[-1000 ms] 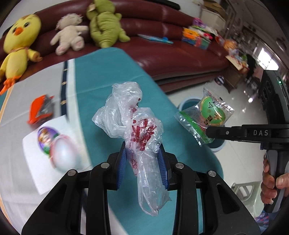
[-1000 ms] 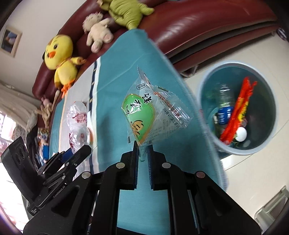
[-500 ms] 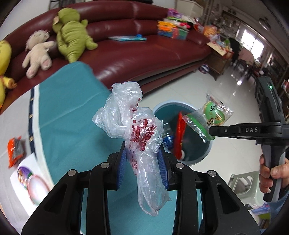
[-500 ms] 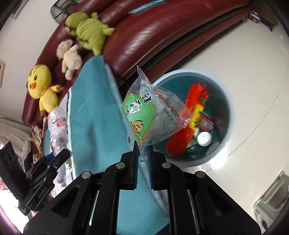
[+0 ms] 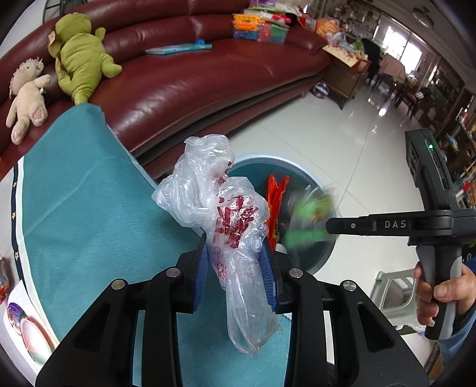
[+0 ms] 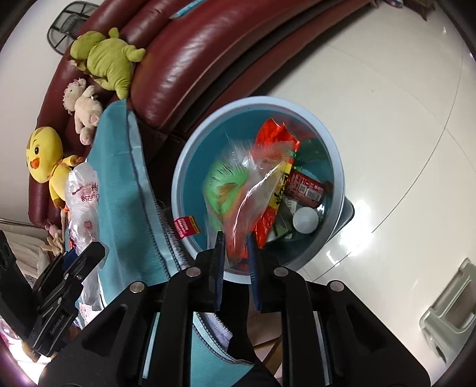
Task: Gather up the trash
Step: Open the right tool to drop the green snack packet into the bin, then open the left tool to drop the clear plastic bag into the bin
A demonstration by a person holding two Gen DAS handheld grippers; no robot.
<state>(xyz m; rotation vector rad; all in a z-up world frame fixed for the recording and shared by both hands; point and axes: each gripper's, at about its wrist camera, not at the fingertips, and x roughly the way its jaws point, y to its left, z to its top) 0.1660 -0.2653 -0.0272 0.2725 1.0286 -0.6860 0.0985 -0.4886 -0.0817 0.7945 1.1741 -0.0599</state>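
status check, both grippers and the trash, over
Right gripper jaws opening, green snack packet blurred, dropping over the blue bin. Left gripper shut on the crumpled plastic bag, short of the bin. Nothing in the way.

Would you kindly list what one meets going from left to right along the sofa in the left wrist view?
Beige plush → green plush → blue book → toy pile.

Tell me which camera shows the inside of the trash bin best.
The right wrist view: it looks straight down into the trash bin, showing wrappers and a white ball inside. The left wrist view catches only part of its rim, mostly hidden behind the plastic bag.
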